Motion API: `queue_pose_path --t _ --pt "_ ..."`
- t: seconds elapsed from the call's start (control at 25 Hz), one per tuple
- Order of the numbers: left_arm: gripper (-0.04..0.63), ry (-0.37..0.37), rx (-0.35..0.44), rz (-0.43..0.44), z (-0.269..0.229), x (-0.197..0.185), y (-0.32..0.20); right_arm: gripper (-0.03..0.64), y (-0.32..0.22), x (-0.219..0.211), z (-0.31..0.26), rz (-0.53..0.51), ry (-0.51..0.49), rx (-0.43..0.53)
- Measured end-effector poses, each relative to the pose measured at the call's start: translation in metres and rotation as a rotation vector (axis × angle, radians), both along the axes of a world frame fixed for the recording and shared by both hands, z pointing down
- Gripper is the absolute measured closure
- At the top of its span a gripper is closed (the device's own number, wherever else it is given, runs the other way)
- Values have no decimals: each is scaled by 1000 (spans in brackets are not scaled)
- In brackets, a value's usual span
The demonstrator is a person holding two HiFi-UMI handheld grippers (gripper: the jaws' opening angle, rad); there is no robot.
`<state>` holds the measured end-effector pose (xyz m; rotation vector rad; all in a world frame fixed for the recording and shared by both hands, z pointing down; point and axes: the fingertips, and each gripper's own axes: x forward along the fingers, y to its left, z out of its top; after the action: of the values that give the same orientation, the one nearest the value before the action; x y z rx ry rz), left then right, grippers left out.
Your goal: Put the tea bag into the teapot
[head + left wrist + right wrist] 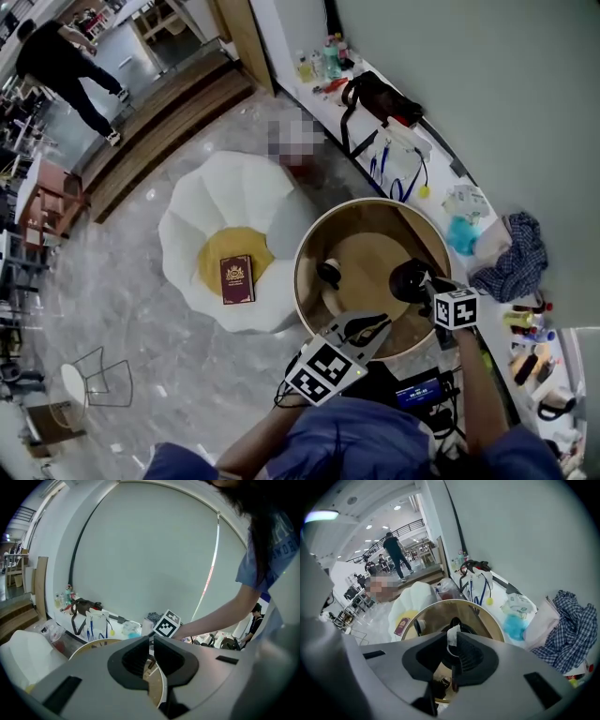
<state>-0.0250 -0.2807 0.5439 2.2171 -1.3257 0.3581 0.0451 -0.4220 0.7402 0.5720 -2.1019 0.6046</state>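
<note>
A black teapot (409, 279) stands on the right side of a round, gold-rimmed wooden table (314, 244). My right gripper (427, 289) hovers at the teapot's near side, shut on a white tea bag (453, 639) pinched between its tips. In the right gripper view the teapot (455, 621) shows just beyond the right gripper (454, 633). My left gripper (373, 325) hangs over the table's near edge, shut with nothing in it. In the left gripper view the left gripper (151, 641) points toward the right gripper's marker cube (167, 624).
A small cup (329, 273) sits on the table's left part. Left of the table is a white petal-shaped seat (202, 220) with a dark red book (236, 279). A counter (441, 178) along the wall holds bags, bottles and a checked cloth (514, 255).
</note>
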Motion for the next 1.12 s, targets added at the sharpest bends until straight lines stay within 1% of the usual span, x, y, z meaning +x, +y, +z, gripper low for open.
queue_pose_path --t 0.08,0.12,0.36,0.72,0.84,1.12 --pt "564 -3 -2 -9 1 -4 1 518 3 -1 3 -19 -8 -27" --pt "563 -4 -1 -13 2 -6 1 508 5 -2 2 -28 -13 -33" --pt "564 -12 5 -32 0 -21 5 508 5 -1 -14 -30 -21 14" --pt "563 -15 18 -26 -7 -33 15 508 13 -4 -81 23 -136 110" --pt "564 -18 28 -15 -11 -36 20 508 21 0 -110 63 -185 143" --pt "565 -24 54 16 -21 -49 38 508 53 8 -181 202 -286 234"
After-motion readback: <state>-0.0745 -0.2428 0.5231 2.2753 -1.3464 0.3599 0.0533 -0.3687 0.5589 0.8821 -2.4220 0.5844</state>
